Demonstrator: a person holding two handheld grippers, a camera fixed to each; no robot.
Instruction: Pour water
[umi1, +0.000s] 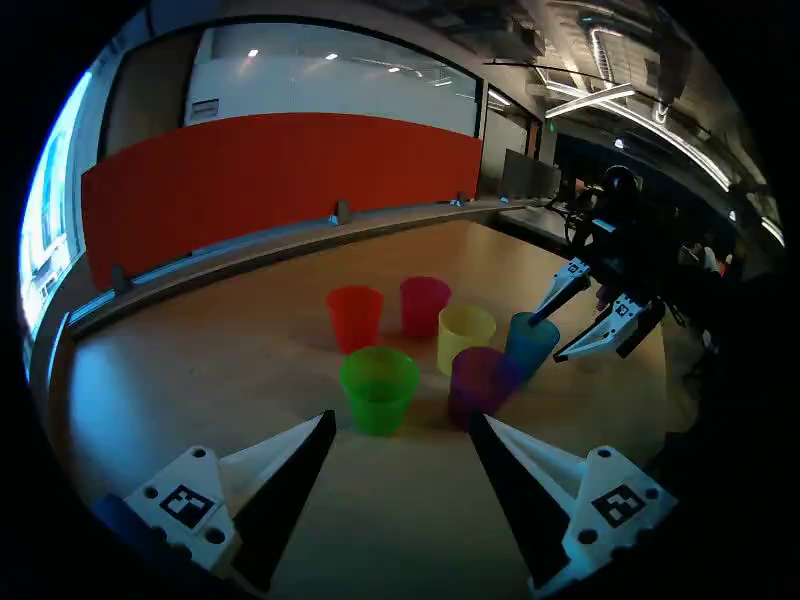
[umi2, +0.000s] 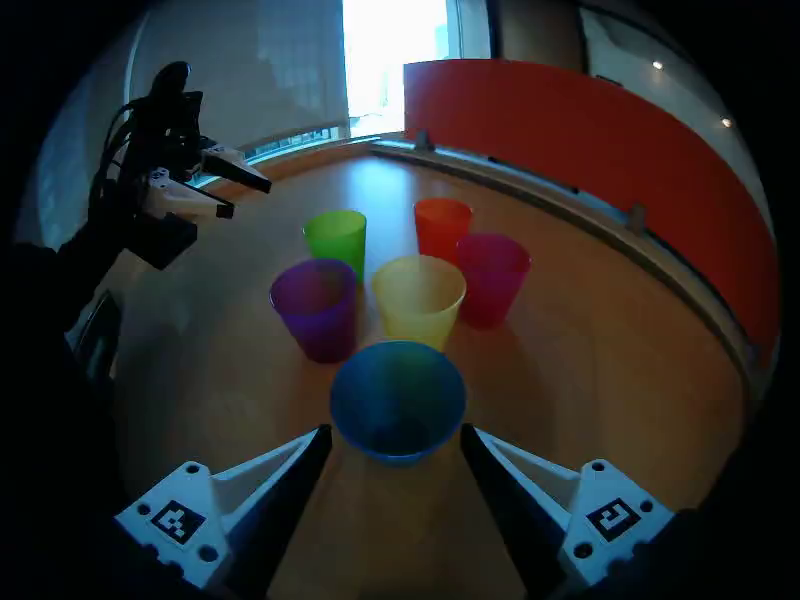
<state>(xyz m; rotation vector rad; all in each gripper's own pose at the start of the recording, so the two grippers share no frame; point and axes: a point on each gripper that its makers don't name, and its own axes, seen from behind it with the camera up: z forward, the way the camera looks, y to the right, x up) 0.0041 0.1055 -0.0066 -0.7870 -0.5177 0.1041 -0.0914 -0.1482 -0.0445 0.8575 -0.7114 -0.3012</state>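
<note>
Several plastic cups stand clustered on a wooden table (umi1: 200, 370). My right gripper (umi2: 395, 435) is open, and the blue cup (umi2: 398, 400) sits upright between its fingertips with small gaps on both sides. Beyond the blue cup stand a purple cup (umi2: 316, 308), a yellow cup (umi2: 419, 298), a green cup (umi2: 336, 240), an orange-red cup (umi2: 442, 226) and a magenta cup (umi2: 491, 278). My left gripper (umi1: 400, 425) is open and holds nothing, a little short of the green cup (umi1: 379, 388) and the purple cup (umi1: 482, 385). In the left gripper view the right gripper (umi1: 555, 338) flanks the blue cup (umi1: 528, 345).
A red partition (umi1: 280, 180) runs along the table's far edge behind a low rail. A bright window (umi2: 395, 60) lies past the table end. The left gripper (umi2: 248, 198), held by a dark-sleeved arm, hovers at the table's left side.
</note>
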